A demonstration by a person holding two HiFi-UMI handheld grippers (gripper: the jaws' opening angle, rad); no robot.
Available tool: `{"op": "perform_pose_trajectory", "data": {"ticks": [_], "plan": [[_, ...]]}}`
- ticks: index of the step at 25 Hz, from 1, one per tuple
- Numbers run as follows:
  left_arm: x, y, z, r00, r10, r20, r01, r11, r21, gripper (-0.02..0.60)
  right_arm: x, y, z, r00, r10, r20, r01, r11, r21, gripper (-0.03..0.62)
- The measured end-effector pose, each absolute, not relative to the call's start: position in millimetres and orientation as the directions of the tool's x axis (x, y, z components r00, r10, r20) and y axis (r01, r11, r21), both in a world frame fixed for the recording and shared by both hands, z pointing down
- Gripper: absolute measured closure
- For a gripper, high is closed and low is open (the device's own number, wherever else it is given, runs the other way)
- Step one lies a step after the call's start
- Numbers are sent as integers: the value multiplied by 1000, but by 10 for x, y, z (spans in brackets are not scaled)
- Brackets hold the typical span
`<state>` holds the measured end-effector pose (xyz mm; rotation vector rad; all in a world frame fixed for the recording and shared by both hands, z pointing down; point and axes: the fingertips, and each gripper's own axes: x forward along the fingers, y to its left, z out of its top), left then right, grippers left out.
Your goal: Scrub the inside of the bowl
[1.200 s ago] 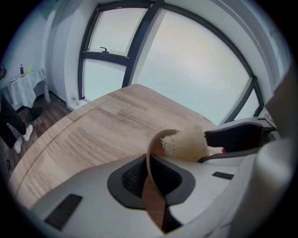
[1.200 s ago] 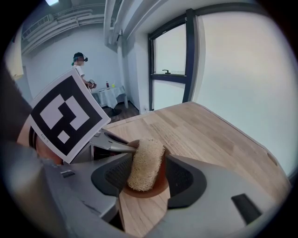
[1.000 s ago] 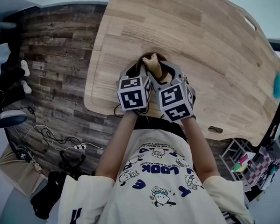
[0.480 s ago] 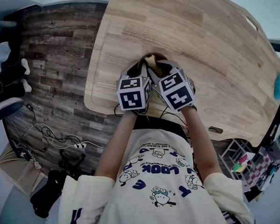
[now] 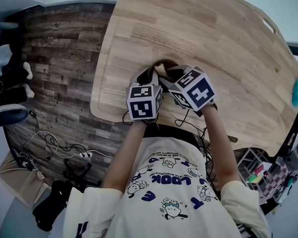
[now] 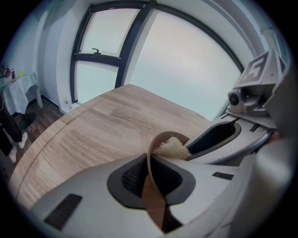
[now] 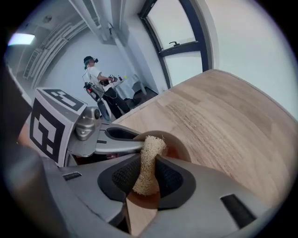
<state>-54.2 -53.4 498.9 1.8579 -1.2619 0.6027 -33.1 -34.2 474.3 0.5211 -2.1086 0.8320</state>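
Observation:
A small brown wooden bowl (image 5: 162,64) stands near the front edge of the wooden table (image 5: 219,32), mostly hidden behind both grippers. My left gripper (image 6: 151,179) is shut on the bowl's thin rim (image 6: 150,158), holding it tilted. A pale, fibrous loofah scrubber (image 7: 148,160) sticks up between the pads of my right gripper (image 7: 142,179), whose jaws are closing on it and pinch it. The scrubber's tip (image 6: 173,148) lies inside the bowl (image 7: 180,149). In the head view the left gripper (image 5: 149,75) and right gripper (image 5: 169,73) meet over the bowl.
A blue object (image 5: 296,91) lies at the table's far right edge. The dark plank floor to the left holds cables (image 5: 56,146) and shoes. A person (image 7: 97,78) stands far back near the windows. The table's front edge is close to my body.
The right gripper has rolled and shifted to the right over the bowl, its marker cube now turned more sideways. The scrubber shows less in the head view. The left gripper has barely moved.

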Motion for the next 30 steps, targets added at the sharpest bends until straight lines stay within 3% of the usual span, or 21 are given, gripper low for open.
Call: {"op": "perform_pose_trajectory", "data": {"ticks": [5, 13, 17, 23, 30], "plan": [[-548, -521, 4984, 385, -525, 759, -921, -174, 348, 546, -300, -414, 4730, -494, -223, 840, -639, 749, -176, 491], [-551, -539, 5001, 376, -520, 767, -925, -167, 341, 546, -90, -562, 4670, -346, -473, 810, -760, 648, 54, 491], [-556, -547, 4996, 387, -523, 759, -920, -165, 355, 546, -159, -536, 4719, -368, -427, 826, -715, 697, 42, 493], [-540, -548, 4999, 402, -530, 747, -914, -180, 364, 545, -251, -429, 4756, -519, -250, 818, -687, 691, -225, 493], [-528, -539, 4996, 397, -533, 747, -917, -194, 349, 541, -305, -353, 4752, -564, -181, 806, -651, 698, -299, 494]]}}
